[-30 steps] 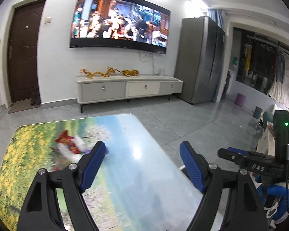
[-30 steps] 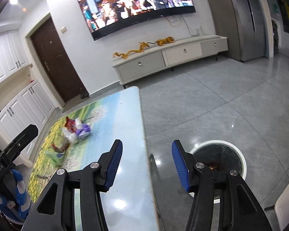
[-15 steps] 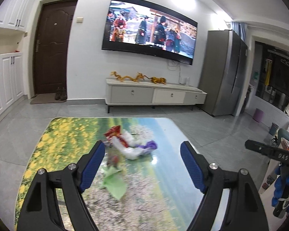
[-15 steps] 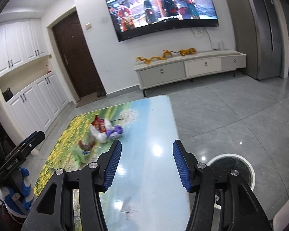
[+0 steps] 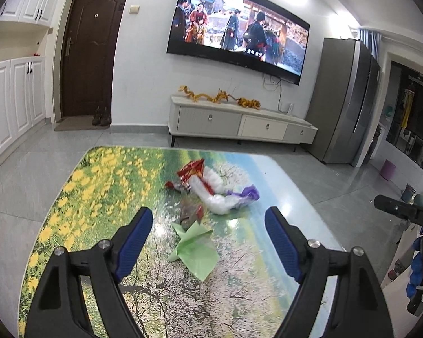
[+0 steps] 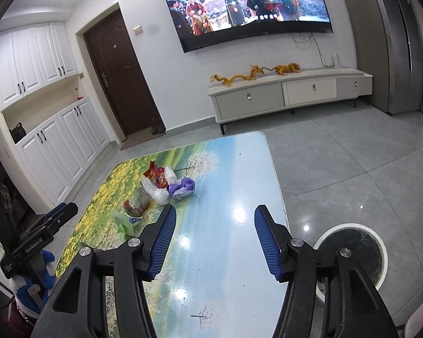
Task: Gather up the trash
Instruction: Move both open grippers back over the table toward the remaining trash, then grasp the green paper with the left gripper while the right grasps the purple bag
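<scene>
Both views swung left since prior frame; trash pile (image 5: 211, 194) now centred ahead on desk (image 5: 104, 186). L hand-held gripper (image 5: 208, 242) wide open, empty, above green wrapper (image 5: 196, 249). R hand-held gripper (image 6: 215, 242) part open, empty, over bare desk; bin (image 6: 376, 246) on floor at right.

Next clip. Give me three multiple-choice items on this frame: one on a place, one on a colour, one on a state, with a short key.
1. Where is the bin?
A. on the table
B. on the floor right of the table
C. beside the door

2. What colour is the wrapper nearest the left tongs?
A. green
B. red
C. purple

3. What state are the right tongs in?
A. shut on a wrapper
B. open, holding nothing
C. shut, holding nothing

Key: B, it stands on the tiles past the table edge; A, the light green piece lies nearest; B, only bare tabletop shows between the pads.
</scene>
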`<state>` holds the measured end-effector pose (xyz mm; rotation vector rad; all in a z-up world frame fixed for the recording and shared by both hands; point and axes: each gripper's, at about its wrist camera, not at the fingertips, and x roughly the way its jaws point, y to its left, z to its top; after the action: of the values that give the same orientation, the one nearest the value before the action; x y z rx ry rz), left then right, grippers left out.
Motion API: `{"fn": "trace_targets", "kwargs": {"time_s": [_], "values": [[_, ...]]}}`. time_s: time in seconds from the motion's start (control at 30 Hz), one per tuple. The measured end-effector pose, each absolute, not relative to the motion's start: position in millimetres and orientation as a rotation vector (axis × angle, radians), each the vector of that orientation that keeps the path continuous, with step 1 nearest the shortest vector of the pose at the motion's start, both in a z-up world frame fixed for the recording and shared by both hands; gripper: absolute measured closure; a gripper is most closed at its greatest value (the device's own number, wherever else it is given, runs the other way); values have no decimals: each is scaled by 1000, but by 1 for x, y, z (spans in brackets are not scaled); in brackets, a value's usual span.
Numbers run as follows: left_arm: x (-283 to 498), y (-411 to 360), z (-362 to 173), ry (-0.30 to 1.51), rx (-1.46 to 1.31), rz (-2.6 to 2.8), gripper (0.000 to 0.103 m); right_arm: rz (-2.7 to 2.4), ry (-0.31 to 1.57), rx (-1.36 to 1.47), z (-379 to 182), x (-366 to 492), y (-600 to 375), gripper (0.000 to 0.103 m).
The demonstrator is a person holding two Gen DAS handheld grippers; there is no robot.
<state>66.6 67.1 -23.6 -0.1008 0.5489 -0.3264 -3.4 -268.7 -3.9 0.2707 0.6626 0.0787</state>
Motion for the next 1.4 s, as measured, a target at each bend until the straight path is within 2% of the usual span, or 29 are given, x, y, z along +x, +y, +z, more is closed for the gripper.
{"fn": "trace_targets", "kwargs": {"time_s": [0.67, 1.0, 1.17, 1.4], "values": [[141, 51, -98, 756, -34, -286, 22, 168, 814, 333, -70, 85, -257, 46], [157, 47, -115, 811, -26, -319, 23, 245, 864, 351, -96, 133, -233, 46], [168, 47, -122, 831, -17, -318, 42, 289, 873, 355, -103, 161, -218, 46], [180, 56, -125, 843, -74, -329, 54, 313, 860, 359, -110, 194, -205, 46]]}}
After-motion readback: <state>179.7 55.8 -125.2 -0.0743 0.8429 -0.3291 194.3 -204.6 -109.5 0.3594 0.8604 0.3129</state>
